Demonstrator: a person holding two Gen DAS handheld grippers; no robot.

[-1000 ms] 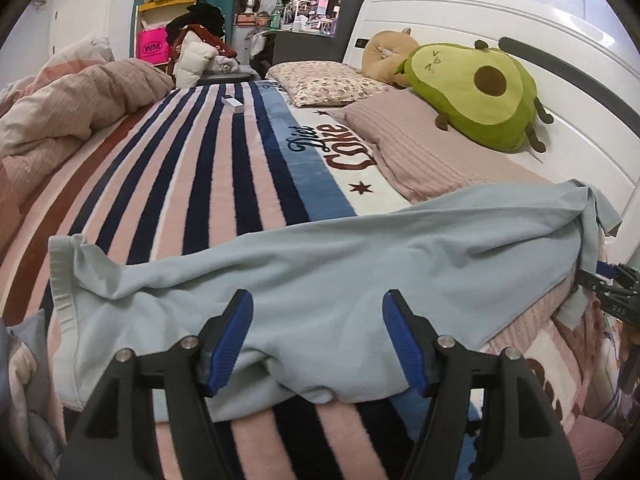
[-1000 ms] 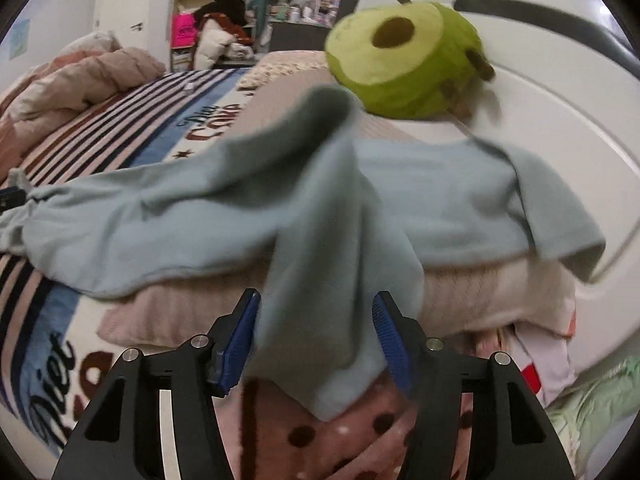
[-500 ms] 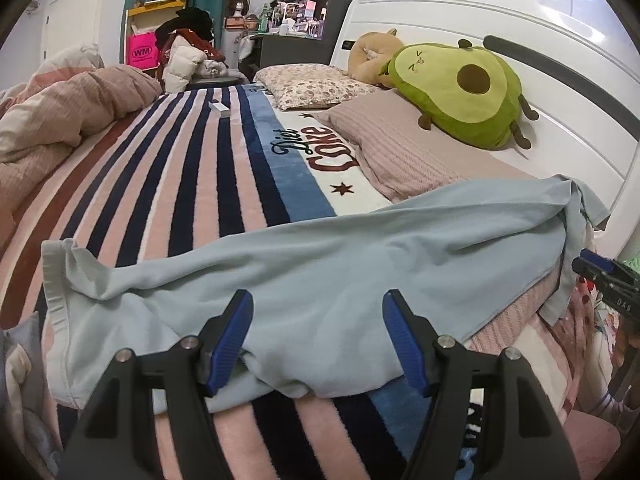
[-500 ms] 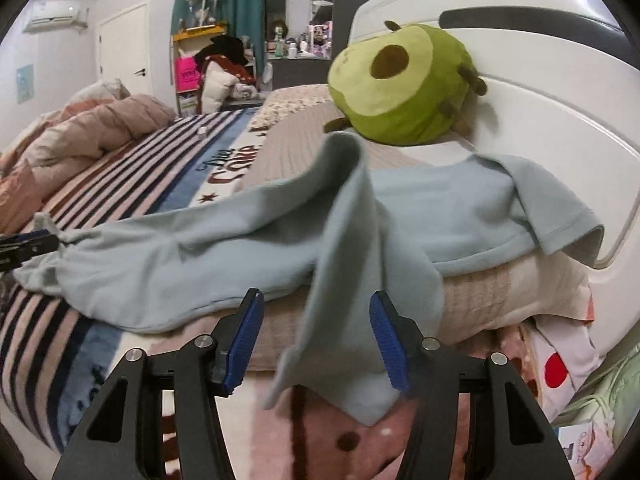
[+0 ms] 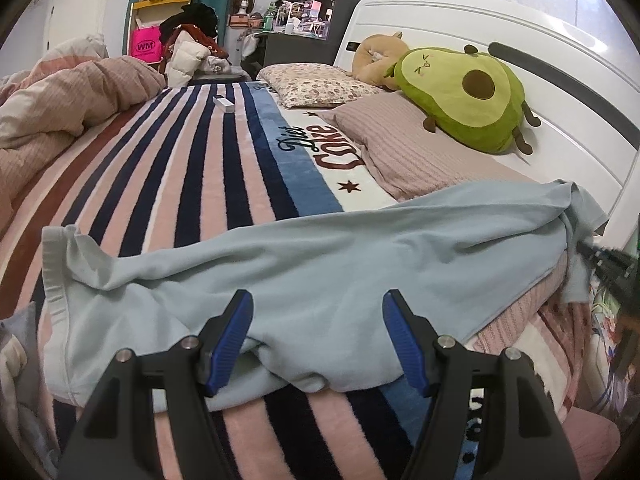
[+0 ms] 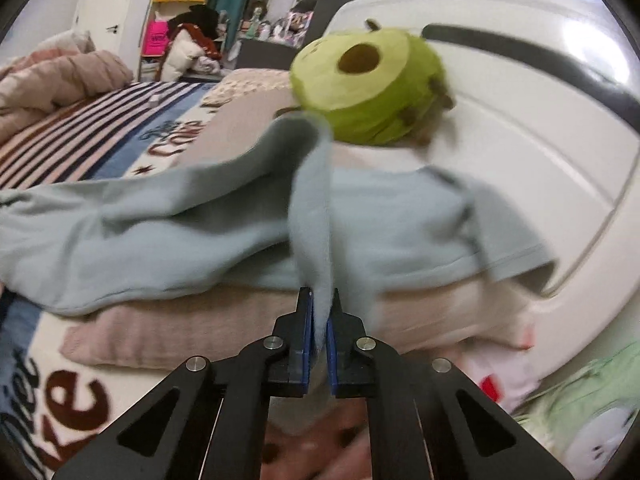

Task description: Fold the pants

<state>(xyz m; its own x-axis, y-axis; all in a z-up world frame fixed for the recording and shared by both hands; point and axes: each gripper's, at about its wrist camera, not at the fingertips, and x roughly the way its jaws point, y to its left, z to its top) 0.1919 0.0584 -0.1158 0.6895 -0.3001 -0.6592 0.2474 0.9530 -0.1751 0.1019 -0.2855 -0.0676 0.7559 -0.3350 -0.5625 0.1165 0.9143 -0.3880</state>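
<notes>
Pinching a hanging flap of the pale blue pants [image 6: 224,236], my right tongs [image 6: 319,340] have just finished closing, and the cloth runs up from between the blue pads [image 6: 306,344] in a tight vertical fold. Only the right wrist view shows this grip close up; it is blurred, but the fabric is plainly clamped. From the left wrist view the same tongs appear merely as a dark tip [image 5: 600,258] at the far right edge, touching the bunched end of the pants [image 5: 320,264].

My left tongs [image 5: 318,336] stand open, poised just above the near hem of the pants, the blue pads [image 5: 230,336] apart with cloth showing between them but not pressed. This view alone shows the garment's whole spread: it lies crosswise on the striped blanket [image 5: 172,184] of the bed, one cuffed end at the left, the other draped over the pink ribbed pillow [image 5: 404,152] at the right.

Beyond the pants, the blanket's "Diet Coke" lettering [image 5: 320,148] sits beside that pillow. The avocado plush [image 5: 460,96] leans against the white headboard [image 5: 520,52]; in the right view it [image 6: 368,84] rises directly behind the lifted flap. Further off, only the left view shows a floral pillow [image 5: 316,86], a tan plush [image 5: 378,56] and a small white box [image 5: 223,104] on the stripes. A rumpled pink duvet [image 5: 68,96] lies at the left, with cluttered shelves [image 5: 304,4] at the back.
</notes>
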